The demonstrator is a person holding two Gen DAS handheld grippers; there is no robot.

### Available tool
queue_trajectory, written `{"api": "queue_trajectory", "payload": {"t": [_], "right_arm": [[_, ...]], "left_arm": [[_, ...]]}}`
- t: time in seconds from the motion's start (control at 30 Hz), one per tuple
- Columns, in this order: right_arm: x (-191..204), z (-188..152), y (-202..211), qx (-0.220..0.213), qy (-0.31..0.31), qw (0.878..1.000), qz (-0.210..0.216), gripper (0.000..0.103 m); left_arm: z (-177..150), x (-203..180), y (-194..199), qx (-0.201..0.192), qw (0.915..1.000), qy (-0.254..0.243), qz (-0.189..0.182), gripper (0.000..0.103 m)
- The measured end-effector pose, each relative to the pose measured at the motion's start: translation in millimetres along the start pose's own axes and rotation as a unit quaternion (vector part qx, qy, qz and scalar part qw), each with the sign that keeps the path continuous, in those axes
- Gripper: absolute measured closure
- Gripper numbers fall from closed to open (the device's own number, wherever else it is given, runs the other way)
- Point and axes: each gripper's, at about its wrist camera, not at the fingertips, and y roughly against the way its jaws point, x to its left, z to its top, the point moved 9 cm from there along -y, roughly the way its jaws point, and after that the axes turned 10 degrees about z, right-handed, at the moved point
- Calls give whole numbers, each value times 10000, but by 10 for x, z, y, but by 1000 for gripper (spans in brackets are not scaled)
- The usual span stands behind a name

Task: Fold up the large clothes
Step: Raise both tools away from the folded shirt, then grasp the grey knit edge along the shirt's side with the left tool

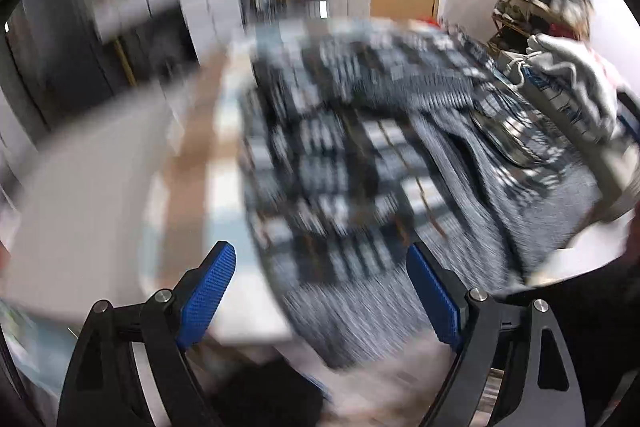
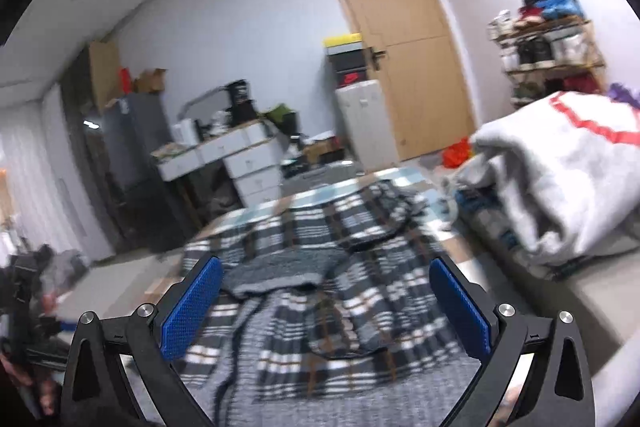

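One big checked garment (image 2: 320, 267) in dark grey, white and a little brown lies spread out on the worktop (image 2: 596, 303). It covers most of the middle of the worktop and reaches to the far edge. Its near part is a speckled grey and it hangs over the near edge. The cloth is rumpled, with one grey fold lying across its middle.

There are two grippers. The left gripper (image 1: 320, 283) points down at the checked garment near the near edge. Its jaws are spread wide. Its two blue pads (image 1: 208, 295) have nothing between them, and they do not press on the cloth. This view is very blurred.

The right gripper (image 2: 326, 301) is above the near part of the same garment and points across it toward the far edge. Its jaws are spread wide too, and they hold nothing.

At the right edge of the worktop is one pile of clothes. On top is one grey and white garment (image 2: 560, 179) with a red stripe. Under it there is some blue cloth, too small to tell apart.

Behind the worktop stand one wooden door (image 2: 400, 47), one white set of drawers (image 2: 248, 163) and one shelf rack (image 2: 552, 59) full of things
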Motion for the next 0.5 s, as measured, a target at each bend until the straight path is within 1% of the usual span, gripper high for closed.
{"api": "queue_trajectory", "payload": {"t": [0.03, 0.07, 0.1, 0.17, 0.2, 0.27, 0.3, 0.37, 0.4, 0.47, 0.5], "right_arm": [[7, -1, 7, -8, 81, 10000, -54, 0], [21, -5, 6, 7, 158, 9999, -66, 0], [44, -13, -3, 45, 205, 9998, -26, 0], [83, -25, -10, 84, 242, 9997, 30, 0], [111, -32, -14, 98, 270, 9996, 61, 0], [164, -43, -14, 108, 347, 9992, 138, 0], [187, -49, -15, 129, 393, 9990, 166, 0], [242, -87, -32, 255, 471, 9982, 280, 0], [260, -107, -38, 310, 484, 9978, 336, 0], [285, -122, -38, 331, 512, 9975, 358, 0], [282, -112, -25, 275, 563, 9977, 258, 0]], "left_arm": [[-45, -27, -44, 218, 9995, 149, -196, 19], [-106, -78, -97, 479, 9970, 374, -481, 19], [-161, -108, -132, 602, 9955, 497, -536, 19], [-272, -144, -202, 821, 9940, 582, -423, 19], [-340, -158, -261, 962, 9937, 530, -231, 19], [-386, -168, -292, 1046, 9934, 473, -62, 19], [-382, -173, -278, 1031, 9934, 494, -80, 19], [-378, -190, -210, 940, 9932, 630, -266, 19], [-393, -184, -196, 954, 9923, 724, -330, 19], [-451, -134, -222, 1079, 9891, 926, -370, 19], [-477, -102, -241, 1148, 9872, 1040, -388, 19]]}}
